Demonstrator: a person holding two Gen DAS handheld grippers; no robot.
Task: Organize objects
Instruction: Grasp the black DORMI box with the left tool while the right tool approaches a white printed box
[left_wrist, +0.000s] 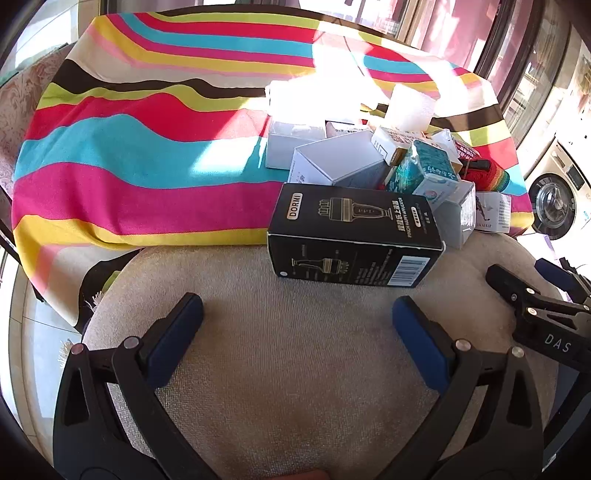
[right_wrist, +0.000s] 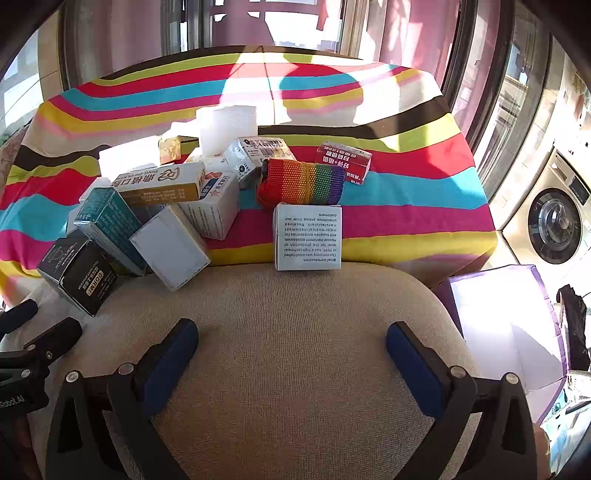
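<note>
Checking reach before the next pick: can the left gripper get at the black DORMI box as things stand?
Probably yes. The left gripper is open and empty, and the black DORMI box lies just ahead at the pile's near edge, with only bare cushion between.

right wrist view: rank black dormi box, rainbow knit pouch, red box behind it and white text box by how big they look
1. white text box
2. rainbow knit pouch and black DORMI box: look alike, and the box sits nearer the camera, so unranked
3. red box: smallest, though farthest back
</note>
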